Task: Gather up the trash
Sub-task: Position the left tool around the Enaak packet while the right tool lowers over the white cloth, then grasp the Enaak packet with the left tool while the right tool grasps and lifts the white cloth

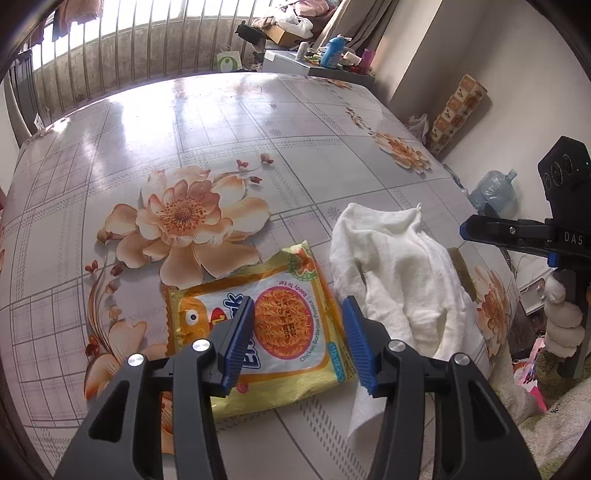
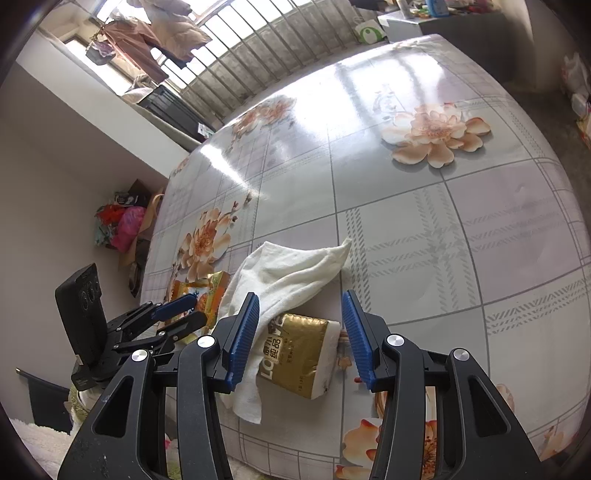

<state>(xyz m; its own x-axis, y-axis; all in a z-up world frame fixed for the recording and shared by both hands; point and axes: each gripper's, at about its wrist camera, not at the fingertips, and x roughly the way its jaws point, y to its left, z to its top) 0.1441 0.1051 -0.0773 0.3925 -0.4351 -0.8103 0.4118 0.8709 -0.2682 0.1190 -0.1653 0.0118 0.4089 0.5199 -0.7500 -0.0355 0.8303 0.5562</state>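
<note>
Left gripper (image 1: 299, 334) spread above yellow foil noodle packet (image 1: 258, 332); we lower flat, straddle one edge, avoid white cloth (image 1: 399, 273).

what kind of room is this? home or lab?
Most likely a lived-in home room, not a lab: a table with a floral plastic cover, laundry hanging by a barred window, and a water jug on the floor.

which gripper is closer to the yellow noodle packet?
Left. The left gripper hangs directly over the noodle packet, jaws open. The right gripper is off beside it, over the gold-wrapped tissue pack.
</note>
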